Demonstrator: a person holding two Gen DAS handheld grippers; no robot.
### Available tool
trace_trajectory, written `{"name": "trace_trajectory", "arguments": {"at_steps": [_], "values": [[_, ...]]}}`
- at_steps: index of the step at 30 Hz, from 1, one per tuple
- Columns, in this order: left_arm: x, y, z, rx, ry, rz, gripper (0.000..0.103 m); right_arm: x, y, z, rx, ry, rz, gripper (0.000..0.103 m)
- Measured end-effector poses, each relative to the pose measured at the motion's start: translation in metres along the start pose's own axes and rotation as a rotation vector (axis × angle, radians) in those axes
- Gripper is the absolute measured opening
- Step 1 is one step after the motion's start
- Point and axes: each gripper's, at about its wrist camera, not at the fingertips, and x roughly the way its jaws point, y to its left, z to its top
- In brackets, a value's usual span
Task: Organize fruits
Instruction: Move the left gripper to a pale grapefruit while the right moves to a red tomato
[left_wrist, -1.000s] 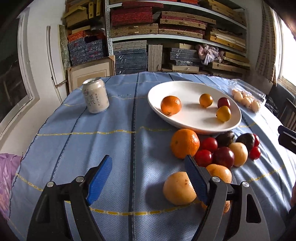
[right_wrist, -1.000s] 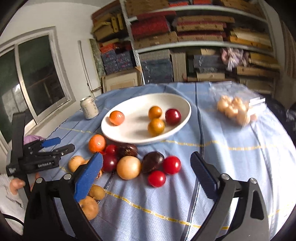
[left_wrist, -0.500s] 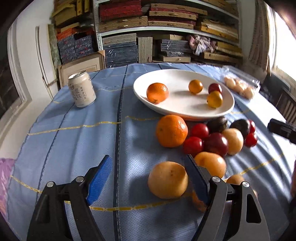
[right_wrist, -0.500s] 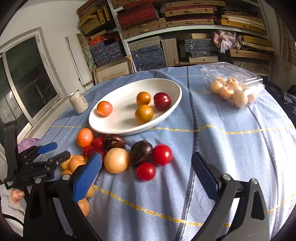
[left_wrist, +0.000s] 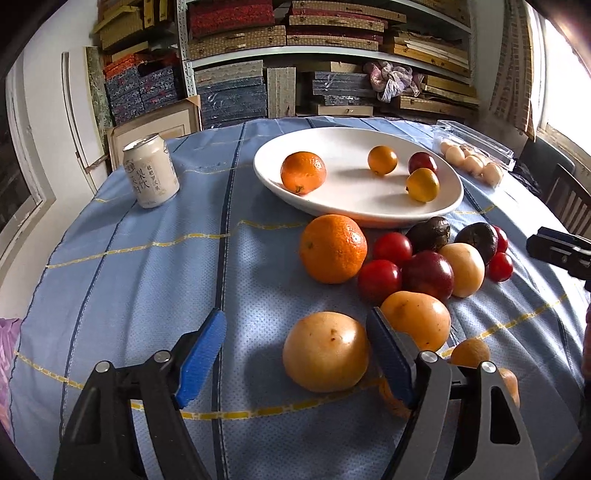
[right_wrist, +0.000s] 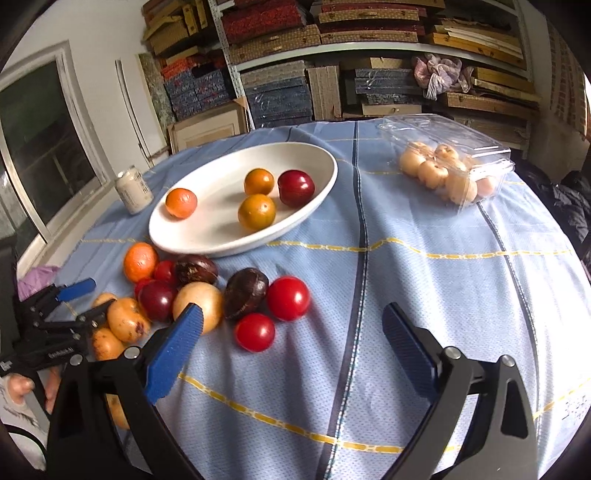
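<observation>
Left wrist view: the left gripper (left_wrist: 295, 339) is open wide, with nothing in it. A big pale yellow fruit (left_wrist: 325, 356) sits on the blue tablecloth (left_wrist: 147, 277) between its two blue pads, close to the pad on the right side of the picture; I cannot tell if it touches that pad. The white plate (left_wrist: 354, 206) is farther back on the table. On the plate are a small orange (left_wrist: 303, 172), two little yellow-orange fruits and one dark red fruit. Just in front of the plate lies a big orange (left_wrist: 333, 248). Beside that orange is a pile of loose fruit: red tomatoes, a dark red plum (left_wrist: 427, 274), two dark brown fruits and some pale yellow ones. To the left of the plate stands a white can (left_wrist: 150, 170), upright. To the right of the plate is a clear box (left_wrist: 476, 151) of small pale fruits.

Right wrist view: the right gripper (right_wrist: 291, 325) is open wide too, and holds nothing. It hangs over the cloth in front of the plate (right_wrist: 207, 236). A red tomato (right_wrist: 255, 332) lies between its pads, nearer the pad on the left side of the picture, but not touching. Another red tomato (right_wrist: 288, 298) and a dark brown fruit (right_wrist: 246, 293) sit between it and the plate. The same four fruits are on the plate. The can (right_wrist: 133, 189) is to the left of the plate, and the clear box (right_wrist: 461, 162) is to the right. The left gripper (right_wrist: 79, 302) shows down at the left, by the pale fruits.
</observation>
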Motion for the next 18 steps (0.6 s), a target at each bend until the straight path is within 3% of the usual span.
{"name": "trace_trajectory", "arguments": {"at_steps": [10, 18], "values": [[-0.001, -0.006, 0.000, 0.022, -0.005, -0.075, 0.043, 0.008, 0.003, -0.003, -0.019, 0.033, -0.016, 0.095], [-0.003, -0.011, -0.001, 0.057, -0.006, -0.060, 0.043, 0.012, 0.003, -0.005, -0.032, 0.050, -0.027, 0.095]]}}
